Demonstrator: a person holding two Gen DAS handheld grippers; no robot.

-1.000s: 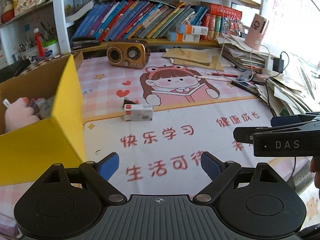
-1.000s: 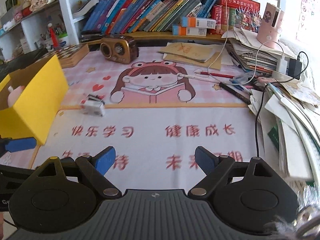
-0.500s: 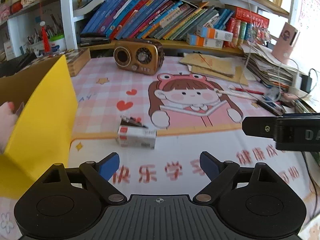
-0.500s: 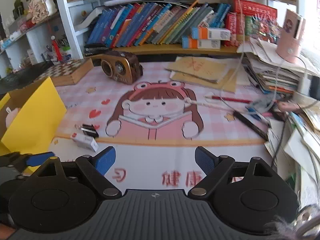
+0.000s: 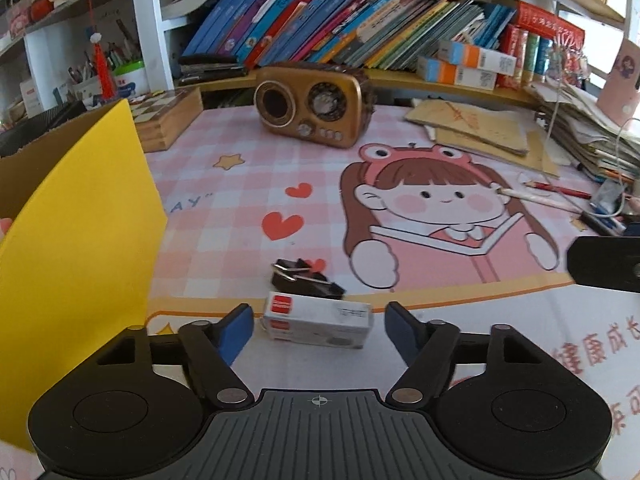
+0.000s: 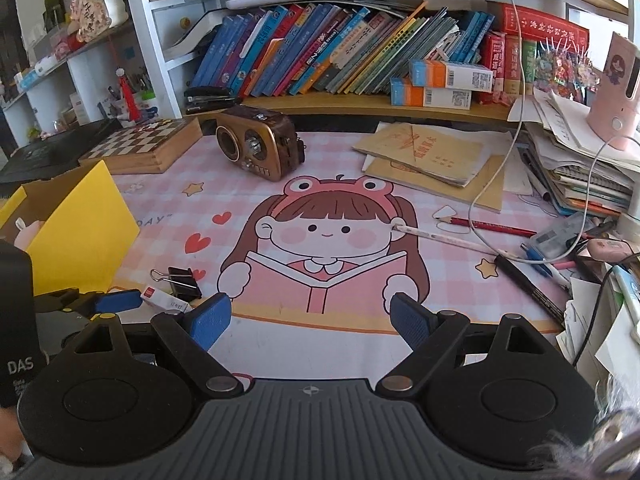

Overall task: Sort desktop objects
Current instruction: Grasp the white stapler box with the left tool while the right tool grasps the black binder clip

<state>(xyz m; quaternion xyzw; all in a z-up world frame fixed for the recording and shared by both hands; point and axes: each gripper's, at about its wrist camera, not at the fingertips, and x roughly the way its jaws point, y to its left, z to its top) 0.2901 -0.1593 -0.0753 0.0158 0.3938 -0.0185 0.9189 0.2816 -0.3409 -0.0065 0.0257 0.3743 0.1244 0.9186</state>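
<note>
While your left gripper (image 5: 318, 330) closes, one small white box (image 5: 318, 320) with a red label lies flat on the counter (image 5: 460, 364) between its two blue pads (image 5: 234, 330), which stand just clear of the box ends. One black binder clip (image 5: 302, 278) lies just behind the box, nearly touching it. One yellow cardboard box (image 5: 80, 240) stands open at the left, near your left gripper. Your right gripper (image 6: 310, 316) hangs over the cartoon-girl mat (image 6: 320, 240) with its jaws wide apart and nothing between them. Farther back on the counter you have one brown radio (image 5: 314, 108), one chessboard box (image 6: 140, 148), one red pencil (image 6: 486, 226) and one white pencil (image 6: 440, 238). Two orange-and-blue cartons (image 6: 440, 84) sit stacked on the shelf in front of the books.
</note>
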